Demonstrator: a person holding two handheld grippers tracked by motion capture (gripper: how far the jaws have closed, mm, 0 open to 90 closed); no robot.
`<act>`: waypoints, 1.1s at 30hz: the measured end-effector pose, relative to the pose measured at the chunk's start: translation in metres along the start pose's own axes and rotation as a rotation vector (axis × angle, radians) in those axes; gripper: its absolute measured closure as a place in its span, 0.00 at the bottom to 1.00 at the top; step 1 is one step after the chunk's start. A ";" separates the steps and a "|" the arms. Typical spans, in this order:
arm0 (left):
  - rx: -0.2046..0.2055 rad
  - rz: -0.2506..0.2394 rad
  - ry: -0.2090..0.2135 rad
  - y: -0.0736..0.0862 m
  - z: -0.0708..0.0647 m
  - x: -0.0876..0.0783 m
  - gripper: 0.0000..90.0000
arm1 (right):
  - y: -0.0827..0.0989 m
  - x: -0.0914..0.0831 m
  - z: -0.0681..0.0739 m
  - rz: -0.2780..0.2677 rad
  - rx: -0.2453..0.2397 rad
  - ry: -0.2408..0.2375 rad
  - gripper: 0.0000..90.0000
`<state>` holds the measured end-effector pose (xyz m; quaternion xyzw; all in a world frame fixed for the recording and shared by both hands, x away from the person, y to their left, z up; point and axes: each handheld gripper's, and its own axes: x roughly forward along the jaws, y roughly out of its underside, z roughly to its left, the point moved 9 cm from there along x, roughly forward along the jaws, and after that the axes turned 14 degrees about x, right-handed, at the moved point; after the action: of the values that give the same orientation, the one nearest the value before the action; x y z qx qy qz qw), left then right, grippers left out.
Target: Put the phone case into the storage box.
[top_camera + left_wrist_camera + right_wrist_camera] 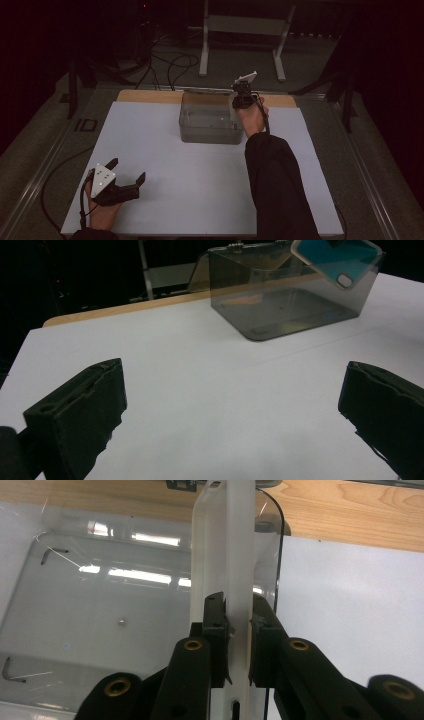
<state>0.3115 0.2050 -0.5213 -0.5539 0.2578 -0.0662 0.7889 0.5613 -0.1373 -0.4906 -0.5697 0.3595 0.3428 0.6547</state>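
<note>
Right gripper [238, 645]: jaws nearly together, clamped on the thin edge of a phone case [225, 555]. The case runs straight up and away from the pads, seen edge-on and pale in the right gripper view; in the left gripper view it shows a teal face with a camera cut-out [336, 260]. In the high view the right gripper [243, 95] sits at the near right corner of the box, its grey plate uppermost.

Clear plastic box [90, 610]: directly beneath and beyond the held case, open-topped, smoky-walled, standing at the far edge of the white table sheet [190, 170]. The case hangs over its right end, above the rim.

Left gripper [127, 175]: well apart from the box, at the near left of the sheet; jaws spread wide, nothing between them, the bare sheet showing in the gap [230, 415].

Wooden table edge [350, 510]: just beyond the box.
</note>
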 end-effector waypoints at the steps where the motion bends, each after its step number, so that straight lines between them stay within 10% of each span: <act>1: 0.000 0.000 0.000 0.000 0.000 0.000 0.00 | 0.000 0.001 0.000 0.000 -0.002 0.003 0.90; 33: -0.010 -0.001 -0.003 0.001 0.001 0.000 0.00 | 0.010 0.016 -0.001 0.040 -0.008 0.023 0.90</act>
<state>0.3120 0.2065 -0.5219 -0.5580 0.2566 -0.0645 0.7865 0.5611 -0.1362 -0.5096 -0.5688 0.3769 0.3507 0.6414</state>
